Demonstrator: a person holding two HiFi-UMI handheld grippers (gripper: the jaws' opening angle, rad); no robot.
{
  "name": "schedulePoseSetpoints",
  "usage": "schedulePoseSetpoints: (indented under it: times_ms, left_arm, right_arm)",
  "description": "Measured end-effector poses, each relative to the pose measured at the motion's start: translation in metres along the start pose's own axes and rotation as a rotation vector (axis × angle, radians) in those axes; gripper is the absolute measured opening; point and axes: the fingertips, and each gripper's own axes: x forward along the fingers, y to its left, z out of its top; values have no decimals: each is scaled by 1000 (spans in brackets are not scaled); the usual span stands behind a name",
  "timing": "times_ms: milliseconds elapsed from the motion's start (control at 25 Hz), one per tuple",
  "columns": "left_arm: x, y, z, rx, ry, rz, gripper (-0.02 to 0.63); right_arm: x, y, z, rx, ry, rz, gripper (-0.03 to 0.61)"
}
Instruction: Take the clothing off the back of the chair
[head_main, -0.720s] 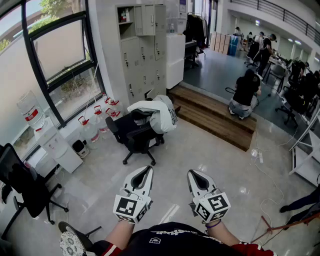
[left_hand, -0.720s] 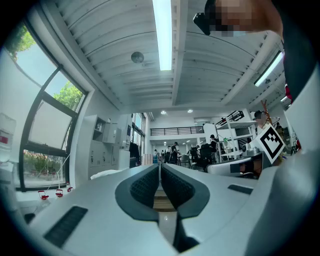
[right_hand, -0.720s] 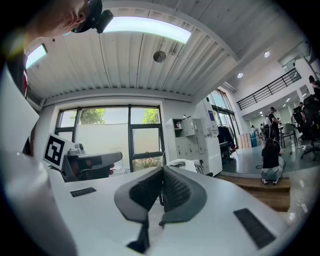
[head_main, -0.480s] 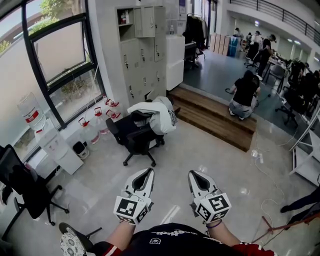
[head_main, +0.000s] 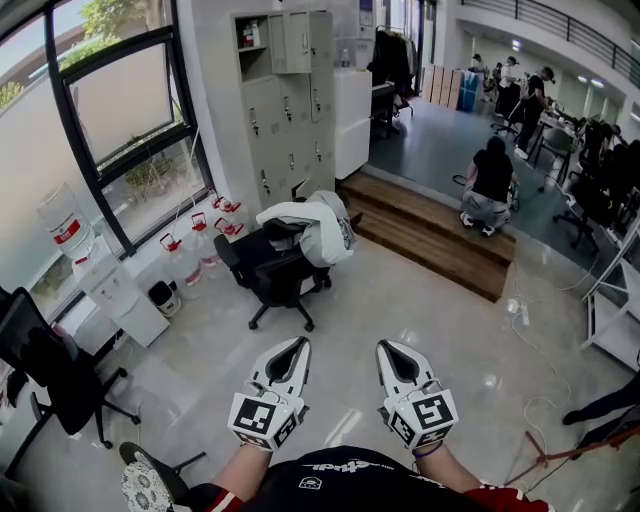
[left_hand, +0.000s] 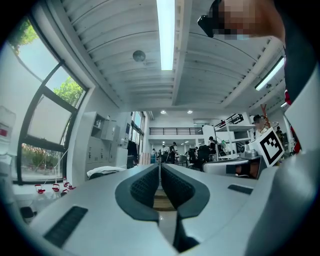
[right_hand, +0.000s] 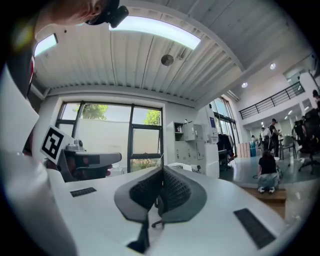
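Observation:
A white garment (head_main: 312, 225) is draped over the back of a black office chair (head_main: 272, 275) in the middle of the room, well ahead of both grippers. In the head view my left gripper (head_main: 297, 343) and right gripper (head_main: 385, 347) are held side by side near the bottom, pointing level toward the chair. Both are shut with nothing between their jaws. In the left gripper view the left gripper (left_hand: 160, 167) shows its pads pressed together, with the garment (left_hand: 106, 171) small at the left. The right gripper (right_hand: 161, 172) has its pads closed too.
Grey lockers (head_main: 283, 95) stand behind the chair, and water jugs (head_main: 182, 258) line the window wall. A wooden step (head_main: 430, 235) runs to the right, with a person crouching (head_main: 490, 185) beyond it. Another black chair (head_main: 50, 375) is at the left. Cables (head_main: 522, 312) lie on the floor.

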Motion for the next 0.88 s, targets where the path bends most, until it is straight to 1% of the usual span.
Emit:
schedulePoseSetpoints:
  times_ms: [120, 320, 640, 880]
  left_arm:
    - [0, -3, 1, -7, 1, 1, 31]
    - [3, -7, 2, -12, 0, 8, 31]
    - [13, -15, -3, -21, 9, 27, 31]
    - [7, -32, -8, -17, 12, 56, 31]
  right_arm:
    - [-1, -3, -1, 54, 5, 12, 0]
    - [-3, -9, -3, 93, 13, 25, 0]
    - [-6, -24, -7, 94, 23, 41, 0]
    - [-18, -35, -18, 103, 35, 66, 0]
